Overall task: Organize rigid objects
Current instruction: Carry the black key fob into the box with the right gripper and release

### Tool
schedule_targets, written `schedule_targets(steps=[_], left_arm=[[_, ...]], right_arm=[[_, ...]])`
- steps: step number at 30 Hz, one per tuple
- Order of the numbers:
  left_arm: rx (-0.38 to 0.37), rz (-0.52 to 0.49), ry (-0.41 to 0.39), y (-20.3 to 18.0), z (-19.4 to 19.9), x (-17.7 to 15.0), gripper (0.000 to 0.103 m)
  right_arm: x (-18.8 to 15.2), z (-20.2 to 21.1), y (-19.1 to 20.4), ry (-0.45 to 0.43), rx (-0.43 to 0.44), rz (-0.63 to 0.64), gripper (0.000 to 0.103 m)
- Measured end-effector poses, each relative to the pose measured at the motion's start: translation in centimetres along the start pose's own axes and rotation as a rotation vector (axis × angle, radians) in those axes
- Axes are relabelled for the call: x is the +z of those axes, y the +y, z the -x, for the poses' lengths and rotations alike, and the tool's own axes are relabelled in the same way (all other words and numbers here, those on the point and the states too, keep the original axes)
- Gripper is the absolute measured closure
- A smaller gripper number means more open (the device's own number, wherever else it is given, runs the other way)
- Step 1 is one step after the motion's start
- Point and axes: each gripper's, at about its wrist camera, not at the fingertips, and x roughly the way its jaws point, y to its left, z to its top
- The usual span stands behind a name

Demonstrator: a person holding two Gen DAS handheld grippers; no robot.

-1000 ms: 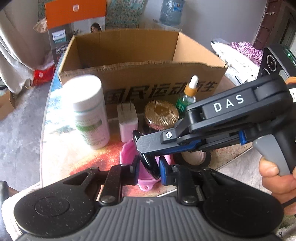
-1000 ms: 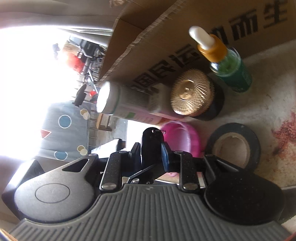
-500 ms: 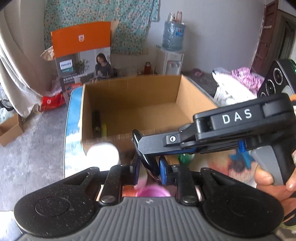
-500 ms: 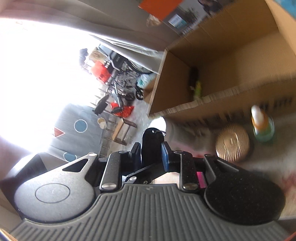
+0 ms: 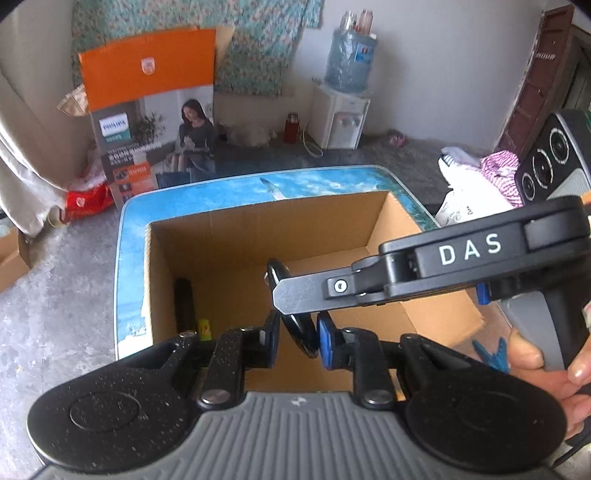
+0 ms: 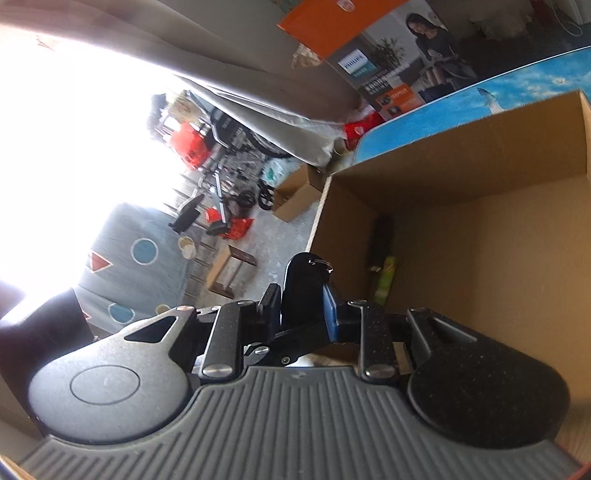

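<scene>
My right tool (image 6: 301,299) grips a black fob (image 6: 301,278) above the open box (image 5: 369,229). The fob's lower end sits between my left tool's (image 5: 297,334) fingers; whether they clench it, I cannot tell.

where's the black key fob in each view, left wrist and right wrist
Left wrist: black key fob at centre, over the cardboard box, in both grippers.
Right wrist: key fob centre, between the fingers.
Shared landmark: orange poster beyond the box.
</scene>
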Motion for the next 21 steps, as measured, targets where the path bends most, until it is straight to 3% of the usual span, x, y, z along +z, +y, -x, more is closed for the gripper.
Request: schedule_targets(steps=[7, 10, 15, 21], left_arm=[[0.013, 0.020, 0.129, 2.4, -6.3, 3.2, 0.081], [0.018, 0.039, 0.183, 3.6, -8.7, 3.9, 0.081], [0.064, 0.042, 0.241, 4.9, -12.2, 4.4, 0.080], [0.138, 0.046, 0.273, 6.1, -14.3, 4.5, 0.071]], right_arm=[[6.4, -5.3, -3.2, 0.092, -0.066, -0.051, 0.078], [7.6, -7.8, -4.9, 0.130, -0.091, -0.081, 0.078], [8.6, -11.4, -7.5, 0.169, -0.113, -0.136, 0.078], [8.7, -14.9, -9.4, 0.194, -0.141, -0.167, 0.078]])
